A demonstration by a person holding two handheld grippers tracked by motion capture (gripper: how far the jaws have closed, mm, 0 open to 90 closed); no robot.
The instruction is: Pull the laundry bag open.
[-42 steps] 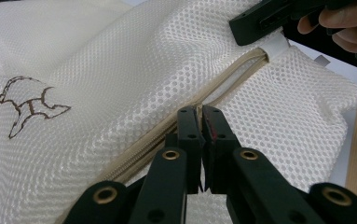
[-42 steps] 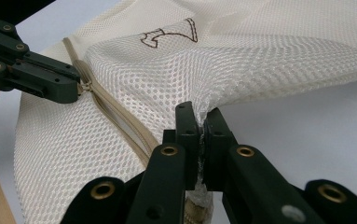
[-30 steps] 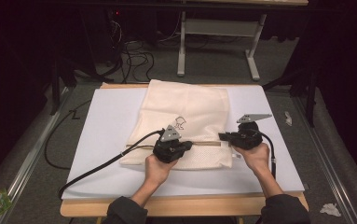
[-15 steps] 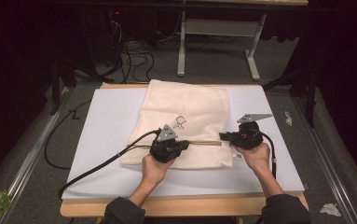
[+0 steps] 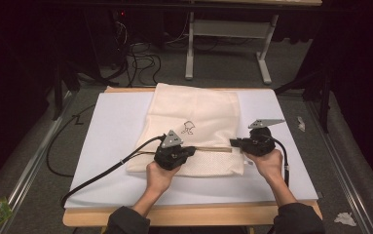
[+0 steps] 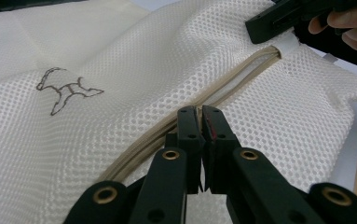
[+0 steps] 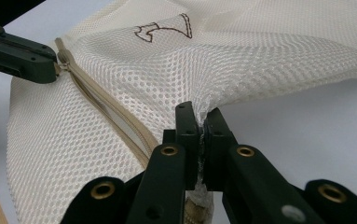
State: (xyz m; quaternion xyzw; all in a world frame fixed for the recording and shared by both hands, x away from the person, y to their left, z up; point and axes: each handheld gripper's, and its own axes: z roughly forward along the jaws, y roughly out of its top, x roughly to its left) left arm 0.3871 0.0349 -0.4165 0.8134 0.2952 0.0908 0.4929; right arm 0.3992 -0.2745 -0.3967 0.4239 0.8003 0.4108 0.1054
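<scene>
A cream mesh laundry bag (image 5: 194,126) is laid flat on the white mat (image 5: 111,141), its tan zipper (image 5: 213,149) running from nine to three o'clock across its lower part. The left gripper (image 6: 199,122) is closed on the zipper pull toward nine o'clock. The right gripper (image 7: 201,122) is clamped on the bag's mesh edge at three o'clock.

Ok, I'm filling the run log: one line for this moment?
left gripper shut on zipper pull | right gripper shut on mesh bag end | zipper partly open
</scene>
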